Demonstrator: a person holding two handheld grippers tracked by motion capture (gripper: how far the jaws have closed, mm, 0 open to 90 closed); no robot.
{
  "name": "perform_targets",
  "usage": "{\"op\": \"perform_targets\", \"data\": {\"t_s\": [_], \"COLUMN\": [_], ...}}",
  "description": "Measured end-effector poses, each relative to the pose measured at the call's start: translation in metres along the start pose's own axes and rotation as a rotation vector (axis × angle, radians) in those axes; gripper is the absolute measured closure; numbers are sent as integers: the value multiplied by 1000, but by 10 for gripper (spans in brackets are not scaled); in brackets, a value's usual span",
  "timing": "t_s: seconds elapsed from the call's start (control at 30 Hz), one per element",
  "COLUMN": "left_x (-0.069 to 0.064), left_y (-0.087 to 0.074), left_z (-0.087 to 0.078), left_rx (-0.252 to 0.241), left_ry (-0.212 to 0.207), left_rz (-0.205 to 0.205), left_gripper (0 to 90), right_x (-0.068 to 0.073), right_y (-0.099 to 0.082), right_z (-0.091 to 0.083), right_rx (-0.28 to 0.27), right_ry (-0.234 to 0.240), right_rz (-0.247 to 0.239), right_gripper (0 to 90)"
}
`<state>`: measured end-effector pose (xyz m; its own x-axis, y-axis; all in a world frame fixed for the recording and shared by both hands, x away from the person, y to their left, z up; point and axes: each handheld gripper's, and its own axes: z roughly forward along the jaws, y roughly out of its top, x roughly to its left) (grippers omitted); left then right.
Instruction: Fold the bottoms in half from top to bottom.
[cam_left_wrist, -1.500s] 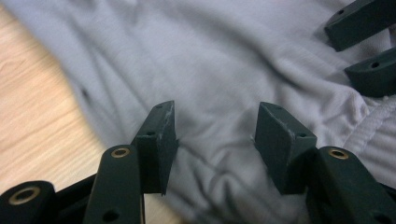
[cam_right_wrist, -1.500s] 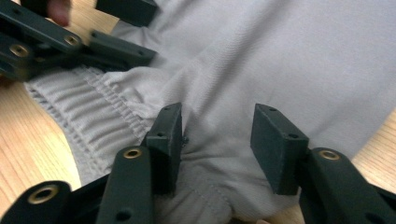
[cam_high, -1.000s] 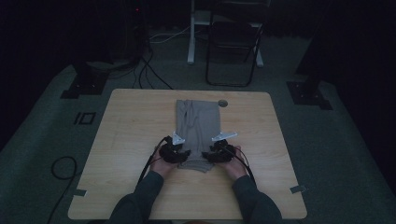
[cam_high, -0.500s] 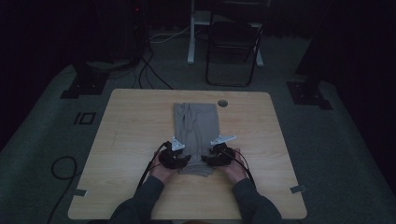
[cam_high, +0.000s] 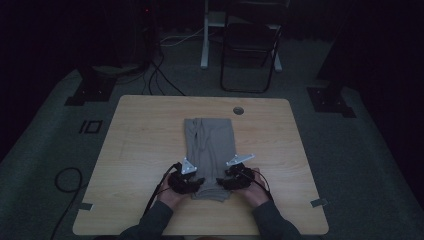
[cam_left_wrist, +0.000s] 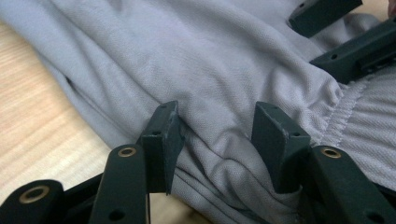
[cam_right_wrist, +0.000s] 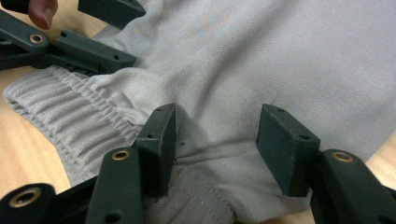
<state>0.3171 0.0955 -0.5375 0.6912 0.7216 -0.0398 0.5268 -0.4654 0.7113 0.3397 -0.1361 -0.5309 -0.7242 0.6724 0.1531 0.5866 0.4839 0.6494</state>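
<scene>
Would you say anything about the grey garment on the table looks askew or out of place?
Nothing stands out: the grey garment lies folded lengthwise on the table, only mildly wrinkled near its elastic waistband.

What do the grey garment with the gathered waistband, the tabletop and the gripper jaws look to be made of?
Grey garment with gathered waistband: a thin knit fabric, likely synthetic, matte; a fine mesh weave shows, and the band puckers like elastic.
Pale tabletop: wood or wood-look laminate; straight grain lines, smooth finish.
Black jaws of the left gripper and right gripper: probably hard matte plastic, with brass-coloured rivets.
</scene>
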Motion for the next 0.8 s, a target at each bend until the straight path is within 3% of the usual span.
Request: {"op": "perform_targets", "data": {"t_s": [0.13,0.23,0.4,0.5,0.63,0.8], "left_x": [-3,5,36,59,87,114], "left_y": [0,8,34,53,74,93], "left_z": [-5,-9,-10,-2,15,34], "left_rx": [7,-25,-78,-100,-97,-96], "left_ry": [-21,8,112,180,228,262], "left_rz": [31,30,-5,-40,-99,-171], "left_gripper": [529,515,505,495,468,418], "right_x": [4,0,-20,-37,-61,-85], "right_y": [-4,-4,9,20,37,60], "right_z": [-4,-7,-12,-8,2,14], "right_rx": [6,-31,-119,-156,-183,-191], "right_ry": [12,-16,-103,-150,-207,-267], "right_rz": [1,17,82,134,183,189], "right_gripper": [471,490,514,540,558,557]}}
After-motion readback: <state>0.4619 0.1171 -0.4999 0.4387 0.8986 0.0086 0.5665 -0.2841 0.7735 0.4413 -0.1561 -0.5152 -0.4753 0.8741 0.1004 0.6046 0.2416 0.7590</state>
